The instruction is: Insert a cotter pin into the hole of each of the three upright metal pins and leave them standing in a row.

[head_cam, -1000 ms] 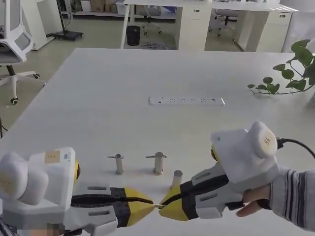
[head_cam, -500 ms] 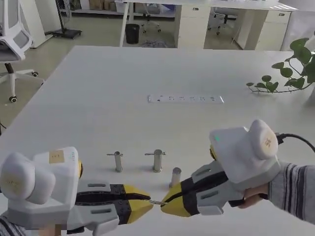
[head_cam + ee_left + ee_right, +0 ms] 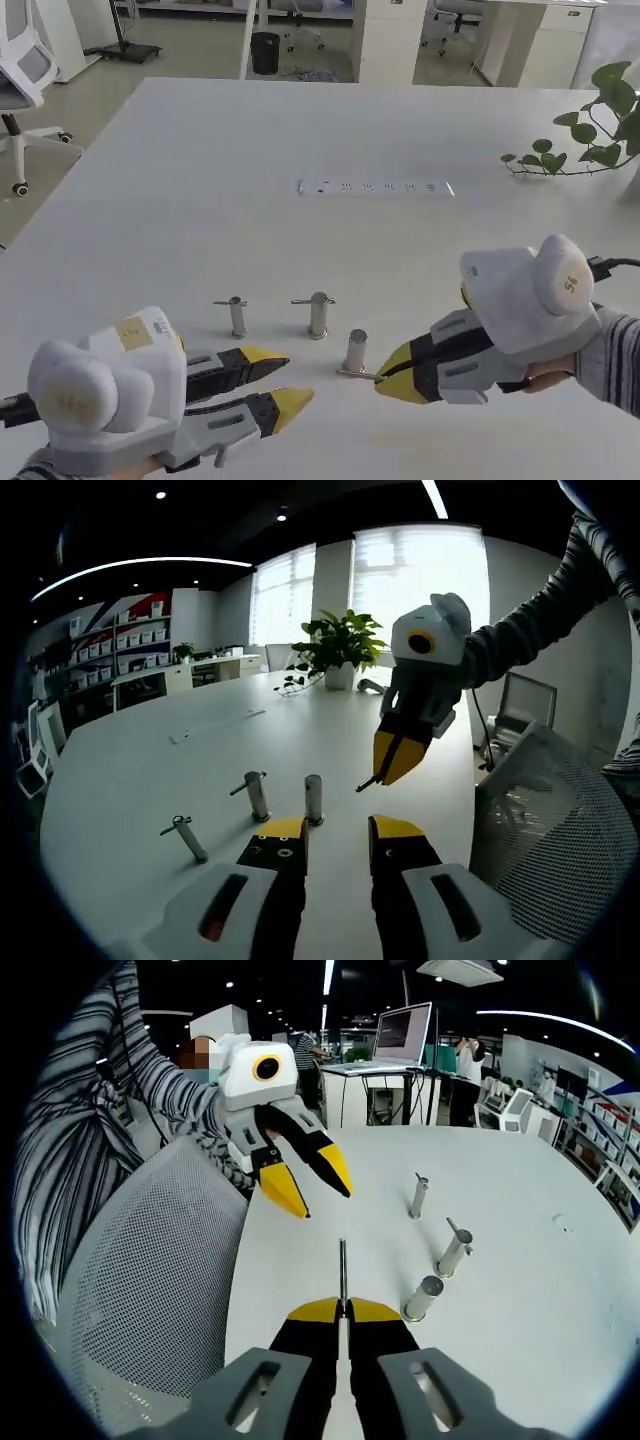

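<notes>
Right gripper (image 3: 385, 381): jaws pressed together on thin silver cotter pin (image 3: 342, 1265), pinched by one end so free length sticks straight out, ready for threading. Long axis roughly level, tip aimed left, just beside bare grey upright metal pin (image 3: 356, 350) on white table (image 3: 300, 240). Left gripper (image 3: 290, 378): jaws spread, empty, near, likely standing by to steady. Middle upright pin (image 3: 319, 314) and far-left upright pin (image 3: 237, 315) already carry cotter pins.

Obstacle, 12 o'clock: three upright silver metal pins (image 3: 318, 314) face you.
Free room: your bare white tabletop (image 3: 200, 180) beyond, toward 10 o'clock.
</notes>
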The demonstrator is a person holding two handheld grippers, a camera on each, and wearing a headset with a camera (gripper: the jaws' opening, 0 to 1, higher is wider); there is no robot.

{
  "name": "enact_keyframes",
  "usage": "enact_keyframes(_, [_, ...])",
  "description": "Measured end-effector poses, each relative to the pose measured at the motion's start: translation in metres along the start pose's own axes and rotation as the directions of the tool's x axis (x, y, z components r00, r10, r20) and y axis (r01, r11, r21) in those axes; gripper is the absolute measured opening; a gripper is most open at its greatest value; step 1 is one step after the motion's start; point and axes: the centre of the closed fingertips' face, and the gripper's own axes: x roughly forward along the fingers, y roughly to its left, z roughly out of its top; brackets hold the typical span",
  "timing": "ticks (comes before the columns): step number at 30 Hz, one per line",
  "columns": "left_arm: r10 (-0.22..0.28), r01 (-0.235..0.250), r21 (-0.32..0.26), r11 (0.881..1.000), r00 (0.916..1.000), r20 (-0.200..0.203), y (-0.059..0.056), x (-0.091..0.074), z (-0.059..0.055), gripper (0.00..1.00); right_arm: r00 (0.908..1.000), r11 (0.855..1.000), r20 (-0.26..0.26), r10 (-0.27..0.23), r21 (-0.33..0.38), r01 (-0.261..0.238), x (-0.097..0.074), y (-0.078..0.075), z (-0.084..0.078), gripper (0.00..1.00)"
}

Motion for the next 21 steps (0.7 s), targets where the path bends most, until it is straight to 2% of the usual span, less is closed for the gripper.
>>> enact_keyframes(1, [0.001, -0.001, 0.0, 1.0, 0.9999, -0.014, 0.0, 0.003, -0.004, 0.21, 0.9999, 1.0, -0.008, -0.009, -0.002, 0.009, -0.001, -0.003, -0.003, 0.0])
enact_keyframes(5, [0.043, -0.044, -0.019, 0.999, 0.9988, -0.022, 0.005, 0.019, -0.011, 0.22, 0.9991, 0.999, -0.025, -0.034, 0.007, 0.034, -0.004, -0.016, -0.013, 0.0])
enact_keyframes(10, [0.097, -0.098, -0.03, 0.995, 0.9947, -0.035, 0.012, 0.035, -0.013, 0.22, 0.9965, 0.998, -0.055, -0.064, 0.011, 0.064, -0.009, -0.031, -0.027, 0.0])
enact_keyframes(14, [0.118, -0.119, -0.046, 0.992, 0.9926, -0.028, 0.014, 0.048, -0.013, 0.22, 0.9935, 0.997, -0.083, -0.078, 0.007, 0.079, -0.01, -0.041, -0.039, 0.0])
enact_keyframes(16, [0.129, -0.131, -0.033, 0.991, 0.9903, -0.05, 0.014, 0.054, -0.017, 0.23, 0.9931, 0.997, -0.086, -0.08, 0.01, 0.081, -0.01, -0.045, -0.042, 0.0])
enact_keyframes(21, [0.148, -0.15, -0.033, 0.988, 0.9868, -0.066, 0.017, 0.067, -0.02, 0.25, 0.9923, 0.996, -0.089, -0.085, 0.005, 0.086, -0.009, -0.049, -0.043, 0.0])
